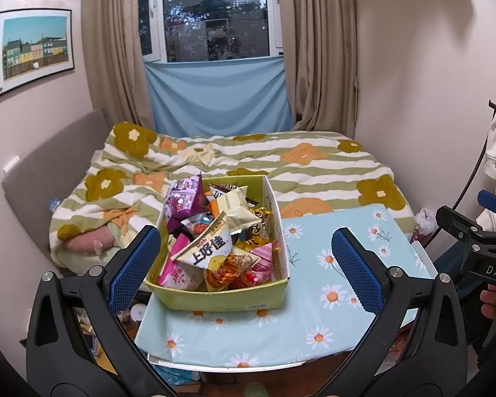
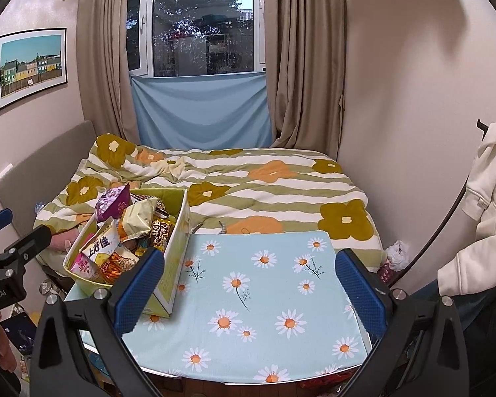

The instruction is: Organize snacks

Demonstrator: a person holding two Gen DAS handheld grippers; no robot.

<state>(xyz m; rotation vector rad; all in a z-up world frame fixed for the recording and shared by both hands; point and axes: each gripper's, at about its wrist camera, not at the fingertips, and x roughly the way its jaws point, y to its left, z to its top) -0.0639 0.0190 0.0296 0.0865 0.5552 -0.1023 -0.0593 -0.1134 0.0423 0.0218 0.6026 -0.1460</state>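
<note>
A yellow-green box [image 1: 221, 299] stands on the left part of a small table with a light blue daisy cloth [image 1: 314, 314]. It is heaped with snack packets: a white Oishi bag [image 1: 208, 248], a purple bag [image 1: 182, 201], a pale yellow bag [image 1: 236, 206] and pink packets [image 1: 178, 276]. My left gripper [image 1: 246, 271] is open and empty, in front of and above the box. My right gripper [image 2: 249, 289] is open and empty over the bare cloth [image 2: 264, 297], with the box [image 2: 168, 264] beside its left finger.
A bed with a green-striped flower blanket [image 1: 281, 162] lies behind the table. Curtains and a window stand at the back. A white hoodie [image 2: 479, 215] hangs at the right. Clutter sits on the floor left of the table [image 1: 129, 317].
</note>
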